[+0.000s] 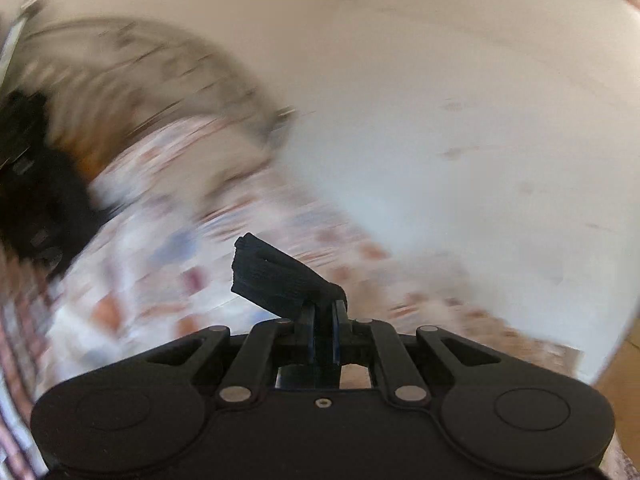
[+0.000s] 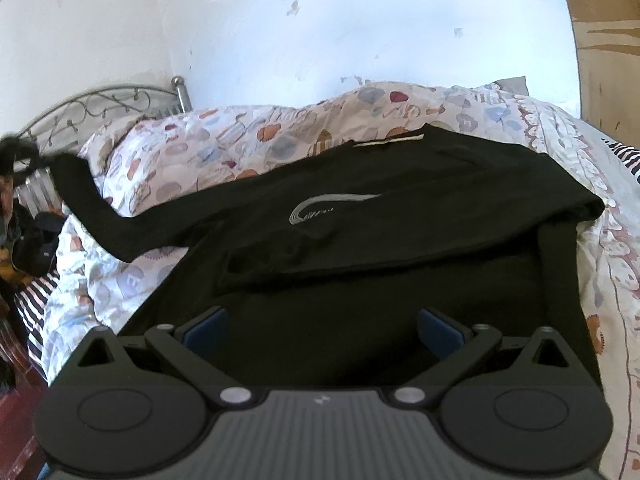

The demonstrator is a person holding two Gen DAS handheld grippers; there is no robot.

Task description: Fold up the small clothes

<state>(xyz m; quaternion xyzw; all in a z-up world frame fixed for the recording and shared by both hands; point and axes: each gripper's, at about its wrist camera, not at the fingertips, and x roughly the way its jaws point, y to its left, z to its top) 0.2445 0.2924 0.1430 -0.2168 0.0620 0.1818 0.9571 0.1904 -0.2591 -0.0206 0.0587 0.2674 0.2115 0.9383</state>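
The left gripper (image 1: 324, 312) has its jaws pressed together on a ribbed black cuff (image 1: 276, 276), the end of a sleeve, which sticks out toward 10 o'clock from the fingertips. Beyond it the left wrist view is smeared by motion blur: a patterned quilt (image 1: 160, 248) fills the 9 o'clock side, a curved metal headboard (image 1: 140, 60) arcs at 11 o'clock, and a pale wall (image 1: 440, 100) takes up 12 to 3 o'clock. A dark shape at the far 9 o'clock edge is too blurred to identify.

The right gripper (image 2: 322, 330) stands wide, its blue pads (image 2: 206, 328) well apart and closed on nothing, low over the near part of a black sweatshirt (image 2: 360, 220). The garment lies on the quilt (image 2: 200, 148) with its upper half folded down toward the camera, a grey swoosh logo (image 2: 328, 206) showing at 12 o'clock of the gripper. One long sleeve (image 2: 92, 200) stretches off toward 10 o'clock, rising off the bed to the frame's left edge. The headboard (image 2: 100, 100) sits at 10 to 11 o'clock, and a white, chipped wall (image 2: 320, 32) at 12 o'clock. A brown wooden panel (image 2: 600, 40) stands at 2 o'clock.
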